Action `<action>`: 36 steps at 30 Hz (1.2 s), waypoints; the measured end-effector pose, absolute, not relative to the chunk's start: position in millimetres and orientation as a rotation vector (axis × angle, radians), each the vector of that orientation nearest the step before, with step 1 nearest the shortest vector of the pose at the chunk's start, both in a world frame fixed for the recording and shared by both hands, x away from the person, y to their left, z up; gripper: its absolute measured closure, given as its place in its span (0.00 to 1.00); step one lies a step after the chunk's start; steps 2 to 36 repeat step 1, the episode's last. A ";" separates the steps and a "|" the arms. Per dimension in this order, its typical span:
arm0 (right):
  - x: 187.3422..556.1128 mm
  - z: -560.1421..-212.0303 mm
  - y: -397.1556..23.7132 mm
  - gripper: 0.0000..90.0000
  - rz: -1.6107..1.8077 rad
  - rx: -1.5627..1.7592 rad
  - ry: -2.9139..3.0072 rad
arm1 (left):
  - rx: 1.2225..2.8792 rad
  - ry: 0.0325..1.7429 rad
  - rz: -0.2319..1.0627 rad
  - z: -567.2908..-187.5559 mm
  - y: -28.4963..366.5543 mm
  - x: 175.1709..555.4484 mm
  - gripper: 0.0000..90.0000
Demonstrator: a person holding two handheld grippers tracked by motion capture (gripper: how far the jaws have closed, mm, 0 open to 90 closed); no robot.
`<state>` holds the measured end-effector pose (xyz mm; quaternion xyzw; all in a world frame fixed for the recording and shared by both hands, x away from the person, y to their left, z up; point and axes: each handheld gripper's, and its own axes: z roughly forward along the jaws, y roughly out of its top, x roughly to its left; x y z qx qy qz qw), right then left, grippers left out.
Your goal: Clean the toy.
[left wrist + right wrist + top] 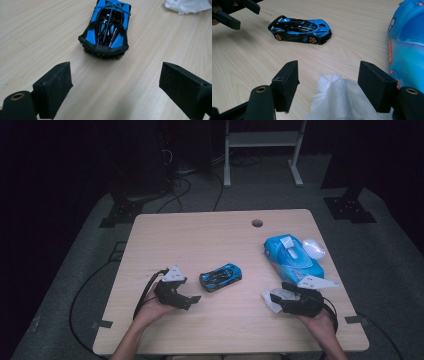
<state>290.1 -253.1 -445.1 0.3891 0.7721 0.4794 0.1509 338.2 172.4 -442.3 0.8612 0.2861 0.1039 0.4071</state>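
Blue toy car [220,277] sits mid-tabletop [210,240], tail toward left tool [192,298], whose jaws are wide apart, empty, just short of it. Right tool [272,301]: jaws spread, white wipe [337,100] lying loose between them, unpinched. Wipes pack [292,257] just beyond it.

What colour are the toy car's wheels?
Orange-gold rims on the toy car, clearest in the right gripper view.

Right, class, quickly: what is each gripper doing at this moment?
Left gripper: open, holding nothing, jaws aimed at the blue toy car.
Right gripper: open, jaws either side of the white wipe, not pressing it.
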 end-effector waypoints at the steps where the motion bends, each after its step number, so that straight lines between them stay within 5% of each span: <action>1: 290.2 -445.5 -252.9 0.36 1.375 1.119 2.219 | 2.167 0.724 0.264 -443.6 173.6 337.5 0.12; 36: 290.2 -445.5 -252.9 0.36 1.375 1.119 2.219 | 2.167 0.724 0.264 -443.6 173.6 337.5 0.12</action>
